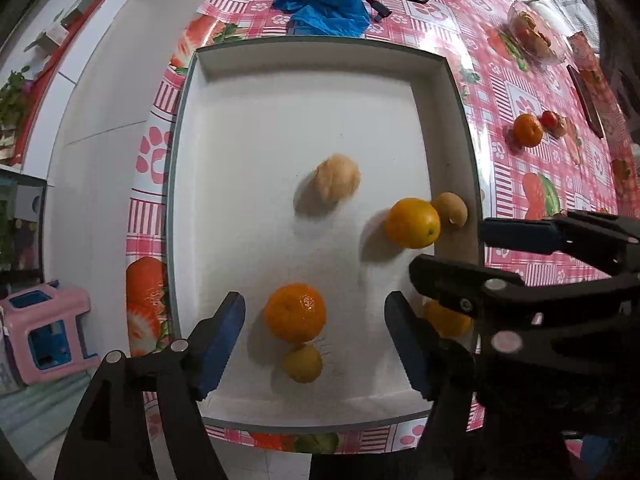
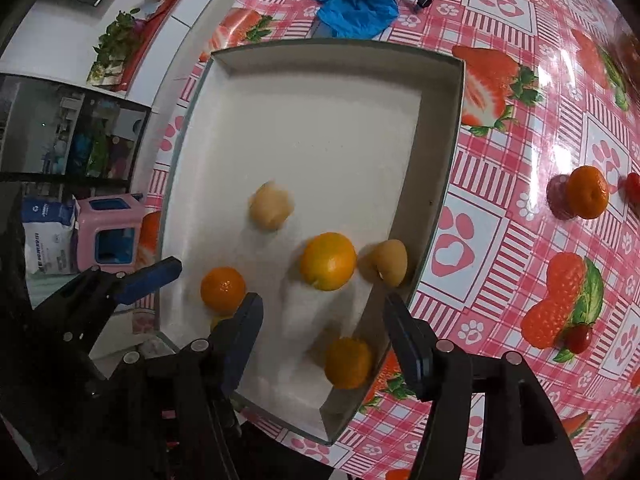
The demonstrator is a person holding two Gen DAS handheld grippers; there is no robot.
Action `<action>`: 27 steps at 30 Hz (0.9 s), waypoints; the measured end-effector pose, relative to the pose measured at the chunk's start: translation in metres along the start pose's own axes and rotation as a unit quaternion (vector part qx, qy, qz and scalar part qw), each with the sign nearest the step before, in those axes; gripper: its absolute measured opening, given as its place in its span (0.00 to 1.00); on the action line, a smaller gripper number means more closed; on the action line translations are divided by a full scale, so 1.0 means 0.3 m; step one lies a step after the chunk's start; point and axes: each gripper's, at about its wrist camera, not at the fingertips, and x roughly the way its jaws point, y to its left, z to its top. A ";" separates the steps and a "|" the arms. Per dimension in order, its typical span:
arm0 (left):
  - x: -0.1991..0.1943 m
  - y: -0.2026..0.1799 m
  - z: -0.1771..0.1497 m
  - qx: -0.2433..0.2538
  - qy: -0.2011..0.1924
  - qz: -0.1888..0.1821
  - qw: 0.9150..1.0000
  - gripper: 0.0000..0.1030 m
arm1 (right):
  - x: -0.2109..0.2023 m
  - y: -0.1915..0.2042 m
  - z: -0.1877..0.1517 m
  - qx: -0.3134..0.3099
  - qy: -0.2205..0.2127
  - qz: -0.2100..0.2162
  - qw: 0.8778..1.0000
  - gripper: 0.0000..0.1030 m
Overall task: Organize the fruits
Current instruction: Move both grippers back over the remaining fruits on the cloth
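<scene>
Both grippers hang over the white tray [image 1: 200, 80], jaws apart, gripping nothing. Left gripper [image 1: 316, 344] straddles a mandarin [image 1: 295, 311] at 6 o'clock without touching it; a pale blurred fruit [image 1: 338, 184] sits mid-tray. Right gripper [image 2: 324, 344] hovers above another orange [image 2: 347, 363] (also blurry). One mandarin on the tablecloth [image 2: 588, 192] at 3 o'clock.

Six fruits [image 1: 294, 312] in the tray [image 1: 320, 60] (two [image 1: 528, 130] outside, right).
</scene>
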 end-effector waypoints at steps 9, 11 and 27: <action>-0.041 -0.074 -0.011 0.022 -0.007 0.003 1.000 0.75 | -0.096 -0.106 -0.037 0.033 -0.030 -0.010 0.999 0.95; -0.054 -0.112 -0.009 0.031 -0.010 0.000 0.999 0.75 | -0.112 -0.143 -0.054 0.046 -0.035 -0.011 0.998 1.00; -0.071 -0.395 0.010 0.112 -0.009 -0.017 0.994 0.75 | -0.192 -0.512 -0.294 0.174 -0.047 -0.036 0.983 1.00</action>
